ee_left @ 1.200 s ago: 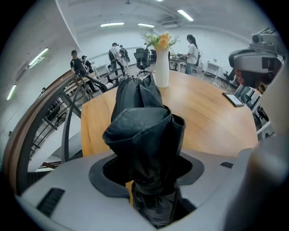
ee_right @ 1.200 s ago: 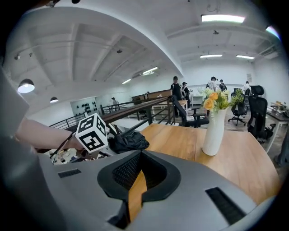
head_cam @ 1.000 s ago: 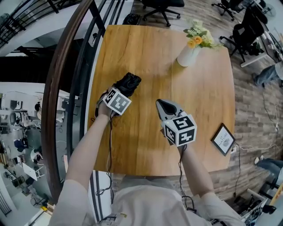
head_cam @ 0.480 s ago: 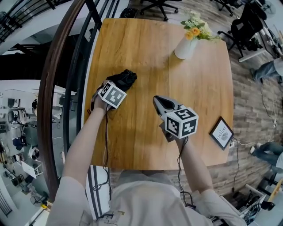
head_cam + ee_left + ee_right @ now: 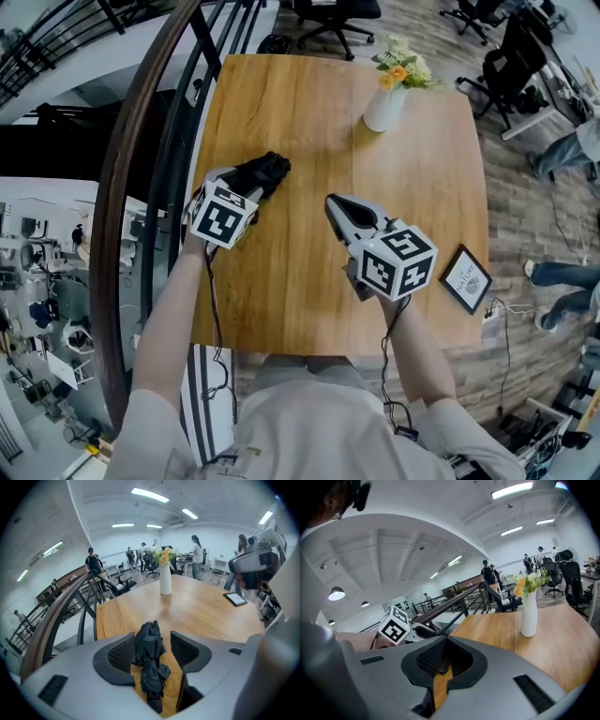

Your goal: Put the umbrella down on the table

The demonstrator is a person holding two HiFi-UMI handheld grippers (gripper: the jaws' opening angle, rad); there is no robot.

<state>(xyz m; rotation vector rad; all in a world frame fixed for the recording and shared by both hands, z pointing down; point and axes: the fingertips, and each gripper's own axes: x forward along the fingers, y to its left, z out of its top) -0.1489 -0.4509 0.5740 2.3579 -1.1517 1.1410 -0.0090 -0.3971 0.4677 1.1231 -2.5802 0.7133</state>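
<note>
On table (image 5: 309, 103), umbrella (image 5: 262, 173) between left gripper's (image 5: 151, 641) spread, just-narrowed jaws; right gripper (image 5: 446, 639) pressed together.

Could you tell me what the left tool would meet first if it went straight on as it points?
Most likely the folded black umbrella lying on the wooden table: the left tool points down at it, its jaws apart, just closing slightly, the umbrella showing between them. Depth is unclear.

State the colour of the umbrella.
The umbrella is black. It shows best in the left gripper view.
</note>
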